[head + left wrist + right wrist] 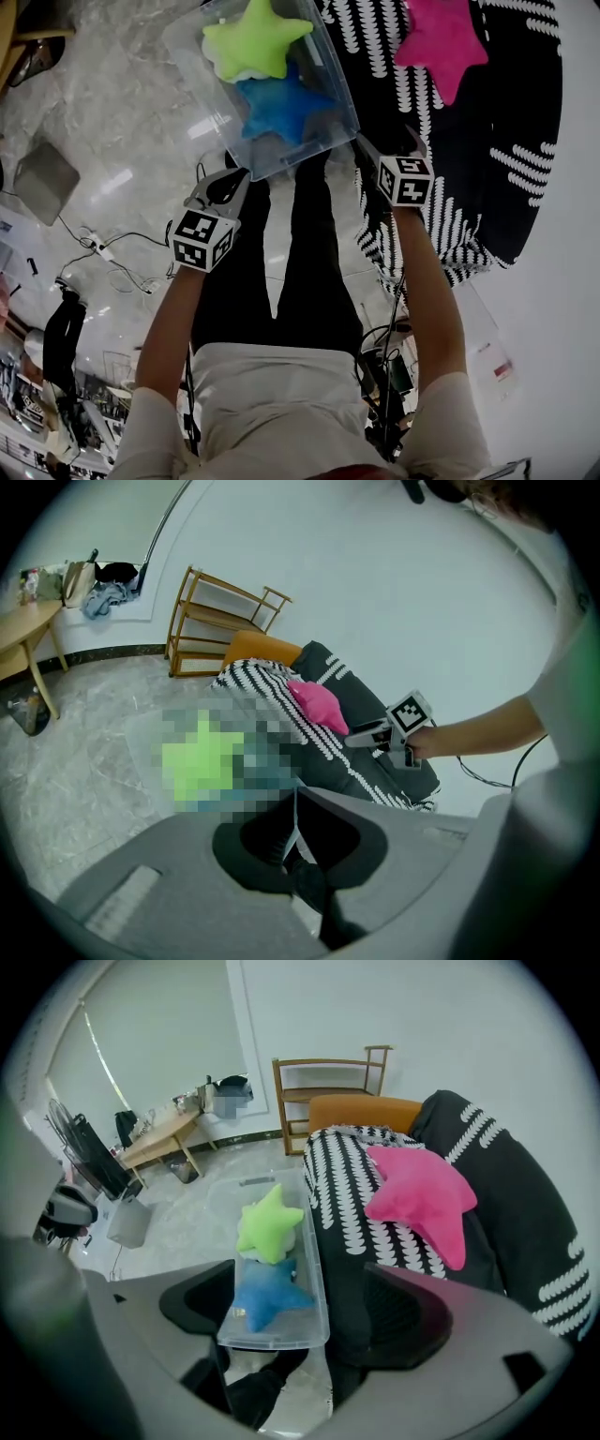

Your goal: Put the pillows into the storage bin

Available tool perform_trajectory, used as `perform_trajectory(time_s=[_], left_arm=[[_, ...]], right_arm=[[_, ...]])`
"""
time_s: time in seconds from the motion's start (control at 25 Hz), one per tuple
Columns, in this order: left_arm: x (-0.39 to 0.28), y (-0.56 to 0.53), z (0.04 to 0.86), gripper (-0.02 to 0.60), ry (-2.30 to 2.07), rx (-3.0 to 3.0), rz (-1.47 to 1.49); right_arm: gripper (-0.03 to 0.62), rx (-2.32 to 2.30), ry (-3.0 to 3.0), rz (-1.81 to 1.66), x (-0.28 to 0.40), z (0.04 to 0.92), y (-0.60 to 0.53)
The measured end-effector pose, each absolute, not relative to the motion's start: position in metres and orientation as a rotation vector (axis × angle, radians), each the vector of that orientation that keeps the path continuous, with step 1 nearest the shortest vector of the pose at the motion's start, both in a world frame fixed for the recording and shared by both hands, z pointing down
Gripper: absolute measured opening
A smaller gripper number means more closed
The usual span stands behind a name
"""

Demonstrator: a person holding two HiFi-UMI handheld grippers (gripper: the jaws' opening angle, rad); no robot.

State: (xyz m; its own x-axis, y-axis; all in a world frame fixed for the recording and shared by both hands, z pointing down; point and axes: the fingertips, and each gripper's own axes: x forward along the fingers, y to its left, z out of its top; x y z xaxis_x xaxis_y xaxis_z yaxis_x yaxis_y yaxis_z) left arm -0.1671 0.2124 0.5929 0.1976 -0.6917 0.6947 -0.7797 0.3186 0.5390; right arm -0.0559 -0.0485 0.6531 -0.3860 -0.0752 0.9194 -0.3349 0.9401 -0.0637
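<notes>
A clear storage bin [323, 131] stands on the floor against the sofa, holding a green star pillow [253, 42] on top of a blue star pillow [281, 105]. A pink star pillow [441, 42] lies on the black-and-white sofa [516, 141]. My right gripper [386, 142] hovers open and empty between bin and sofa, short of the pink pillow [422, 1194]. My left gripper [230, 183] is shut on nothing, near the bin's closest corner. In the right gripper view the bin [314, 1321] lies just ahead between the spread jaws. In the left gripper view the bin is mosaic-blurred.
A wooden shelf [328, 1082] and an orange cushion [361, 1110] stand beyond the sofa. A wooden table [164, 1133] sits by the far wall. Cables [103, 248] and a grey box [45, 178] lie on the marble floor to the left.
</notes>
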Motion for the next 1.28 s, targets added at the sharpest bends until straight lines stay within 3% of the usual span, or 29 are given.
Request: perform_trajectory(time_s=[1.28], left_arm=[[-0.071,-0.047,0.615,0.021,-1.595,1.351,0.022]], right_arm=[[0.449,0.327,-1.875,0.024,-0.001,0.733,-0.315]])
